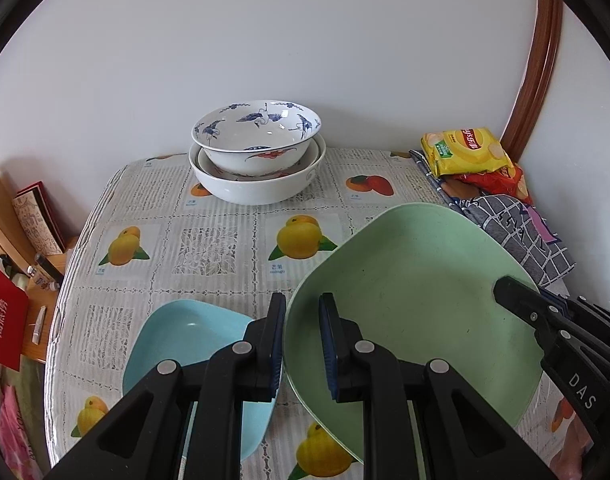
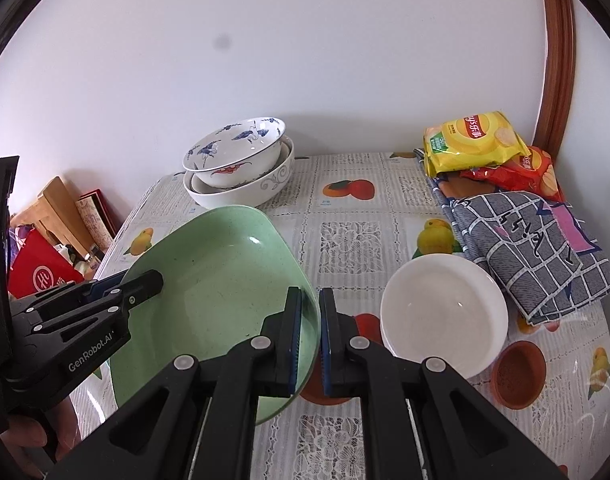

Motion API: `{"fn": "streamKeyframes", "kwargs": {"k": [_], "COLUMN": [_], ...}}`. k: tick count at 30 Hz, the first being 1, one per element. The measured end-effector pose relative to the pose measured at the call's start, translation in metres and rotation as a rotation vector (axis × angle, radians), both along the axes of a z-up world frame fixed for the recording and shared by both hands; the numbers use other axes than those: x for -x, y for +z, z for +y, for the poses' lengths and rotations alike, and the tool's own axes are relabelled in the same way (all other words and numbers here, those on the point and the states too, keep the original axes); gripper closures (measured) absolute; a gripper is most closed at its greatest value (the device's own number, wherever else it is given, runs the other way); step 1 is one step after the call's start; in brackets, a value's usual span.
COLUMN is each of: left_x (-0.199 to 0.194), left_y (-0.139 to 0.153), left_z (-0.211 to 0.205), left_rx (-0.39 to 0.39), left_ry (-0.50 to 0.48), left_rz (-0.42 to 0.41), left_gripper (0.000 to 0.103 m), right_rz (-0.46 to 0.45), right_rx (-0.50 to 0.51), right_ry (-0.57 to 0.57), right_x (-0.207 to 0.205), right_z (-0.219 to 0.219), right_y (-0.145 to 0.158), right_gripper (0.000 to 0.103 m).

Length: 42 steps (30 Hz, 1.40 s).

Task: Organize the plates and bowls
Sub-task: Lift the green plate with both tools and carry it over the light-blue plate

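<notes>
Both my grippers pinch the green plate (image 2: 221, 292) by opposite rims: left gripper (image 1: 303, 344) narrow on its left edge, right gripper (image 2: 311, 340) narrow on its right edge. Plate looks raised and tilted. Risk: thin rim grip; uneven pull twists it out of the pads and it drops.

Blue plate (image 1: 185, 344) sits just left of my left fingers, empty. White bowl (image 2: 445, 316) just right of my right fingers, empty; small brown dish (image 2: 519, 374) beyond it, empty. Straight ahead, well apart, crane-pattern bowl (image 1: 257, 132) nests in the bigger white bowl (image 1: 257, 184).
</notes>
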<state>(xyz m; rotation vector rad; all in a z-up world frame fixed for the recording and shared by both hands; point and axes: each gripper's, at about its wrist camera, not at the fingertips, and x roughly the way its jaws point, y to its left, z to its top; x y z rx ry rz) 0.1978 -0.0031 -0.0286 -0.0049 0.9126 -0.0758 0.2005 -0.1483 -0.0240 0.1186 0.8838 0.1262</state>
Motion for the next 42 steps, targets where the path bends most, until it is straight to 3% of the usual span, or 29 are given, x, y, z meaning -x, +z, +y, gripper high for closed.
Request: {"fn": "streamKeyframes", "kwargs": {"k": [21, 42], "left_x": [0.050, 0.054], "left_y": [0.007, -0.020], "left_z": [0.003, 0.066], "left_rx": [0.012, 0.045], "left_ry": [-0.005, 0.096], "left_rz": [-0.021, 0.024], "left_gripper": [0.087, 0.087], "right_rz": [-0.003, 0.038], "right_rx": [-0.023, -0.003], "right_ry": [-0.016, 0.079], "right_x": [0.051, 0.039], "right_z": [-0.003, 0.057], "right_y": [0.004, -0.018], "right_gripper": [0.094, 0.094]}}
